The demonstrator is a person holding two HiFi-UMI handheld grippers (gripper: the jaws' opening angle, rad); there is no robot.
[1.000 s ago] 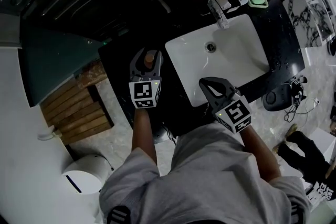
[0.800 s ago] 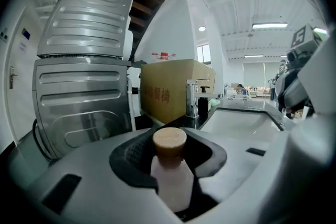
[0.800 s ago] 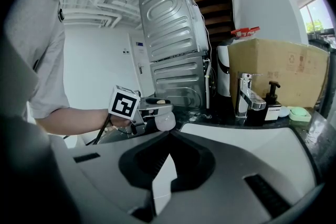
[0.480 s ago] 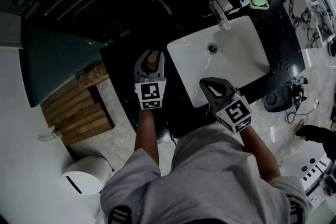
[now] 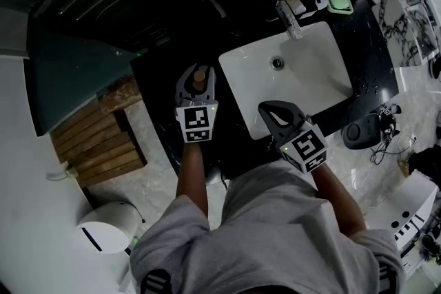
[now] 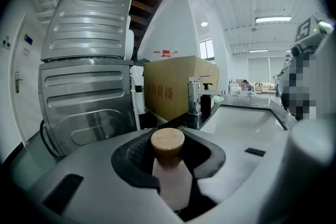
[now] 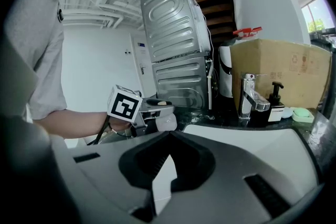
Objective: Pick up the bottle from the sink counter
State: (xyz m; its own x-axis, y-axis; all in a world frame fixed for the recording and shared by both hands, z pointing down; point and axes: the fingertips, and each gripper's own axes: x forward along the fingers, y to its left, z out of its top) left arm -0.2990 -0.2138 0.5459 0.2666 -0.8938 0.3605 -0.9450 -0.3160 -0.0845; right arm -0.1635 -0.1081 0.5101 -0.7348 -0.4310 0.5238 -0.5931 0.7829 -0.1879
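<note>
A: Squarely over the dark tabletop (image 5: 157, 76) you stand, with the white sink (image 5: 303, 76) off to your right. Why so far left of the basin?

B: Because your target is there. The bottle (image 5: 199, 77) stands upright just left of the sink, near the tabletop's front edge, so your left gripper (image 5: 197, 71) is the natural one to take it.

A: And your right gripper (image 5: 271, 111)?

B: You hold it idle over the sink's front rim. Its jaws are drawn together at the tips with nothing between them, probably parked there so it cannot knock anything.

A: How does your left grip look?

B: Its jaws are closing around the bottle, with the pads against the pale body just below the round, wood-coloured cap (image 6: 168, 141). You hold the gripper level and grip high on the body, which should keep the bottle from tipping. Whether the bottle has left the tabletop yet cannot be told.
</note>
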